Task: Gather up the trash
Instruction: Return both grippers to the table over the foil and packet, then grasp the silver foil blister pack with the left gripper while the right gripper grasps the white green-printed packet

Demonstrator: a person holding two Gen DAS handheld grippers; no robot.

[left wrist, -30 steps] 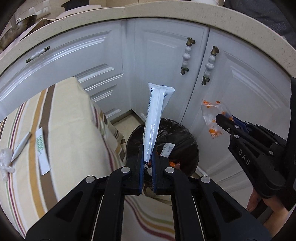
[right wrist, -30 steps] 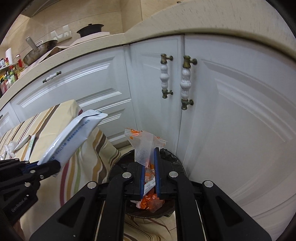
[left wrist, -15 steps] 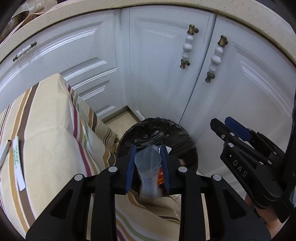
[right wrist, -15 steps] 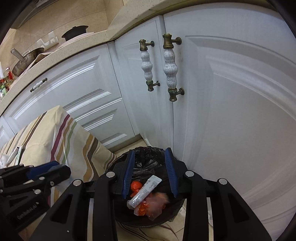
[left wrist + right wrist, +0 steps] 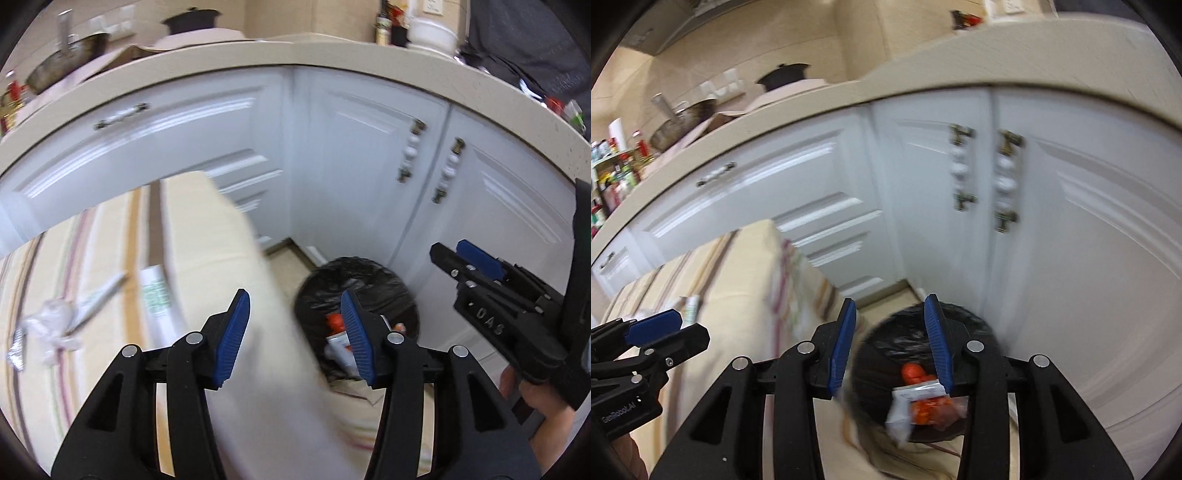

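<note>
Left wrist view: left hand-held gripper (image 5: 293, 334) gapes empty above the striped surface (image 5: 207, 236); remaining trash, a crumpled wrapper (image 5: 55, 326), a stick (image 5: 101, 299) and a paper sachet (image 5: 157, 299), lies ahead to its left; the lined bin (image 5: 356, 278) sits ahead to its right; approach low, straddling one item squarely.

Right wrist view: right hand-held gripper (image 5: 892, 341) likewise spread and empty; directly beyond its fingers the bin (image 5: 916, 332) holds discarded packets (image 5: 925, 400); swing clear of the rim.
</note>
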